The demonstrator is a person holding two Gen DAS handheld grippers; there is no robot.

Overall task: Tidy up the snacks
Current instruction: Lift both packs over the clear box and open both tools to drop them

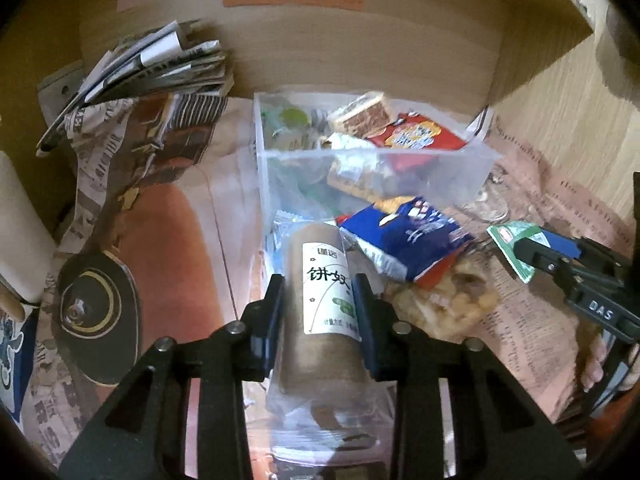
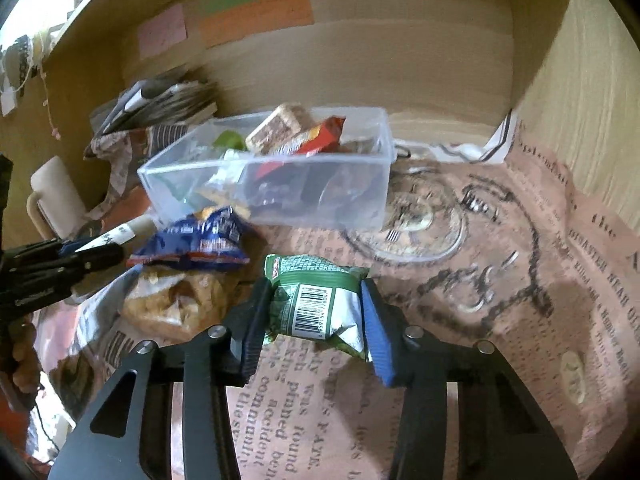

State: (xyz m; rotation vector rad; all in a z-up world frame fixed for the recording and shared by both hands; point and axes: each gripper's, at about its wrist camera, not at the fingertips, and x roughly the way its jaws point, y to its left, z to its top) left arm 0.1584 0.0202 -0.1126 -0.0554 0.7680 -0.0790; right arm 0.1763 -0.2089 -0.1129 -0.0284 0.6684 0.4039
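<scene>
snacks are split between a clear plastic bin (image 2: pixel 280 184) at the back of the desk and a loose heap in front of it. a brown biscuit roll (image 1: pixel 320 300) in clear wrap is pinched across its middle by the left gripper (image 1: pixel 318 308), jaws closed in to the roll's width. a green packet (image 2: pixel 316 304) is clamped by the right gripper (image 2: pixel 316 316), jaws part closed on its sides, barcode face up, held clear of the newspaper sheet (image 2: pixel 520 300). just ahead lie a blue bag (image 2: pixel 200 240) and a clear bag of fried pieces (image 2: pixel 172 308), touching each other and close to the bin's front wall.

risks, as judged: the roll's wrap looks slick and loose, so the roll could slide through the jaws if tilted. the green packet is soft and held only at its edges; it could fold and drop short of the bin. the bin is already piled above its rim on the far side, so added packets could spill over. both grippers are near each other, so a clash on approach is possible.
</scene>
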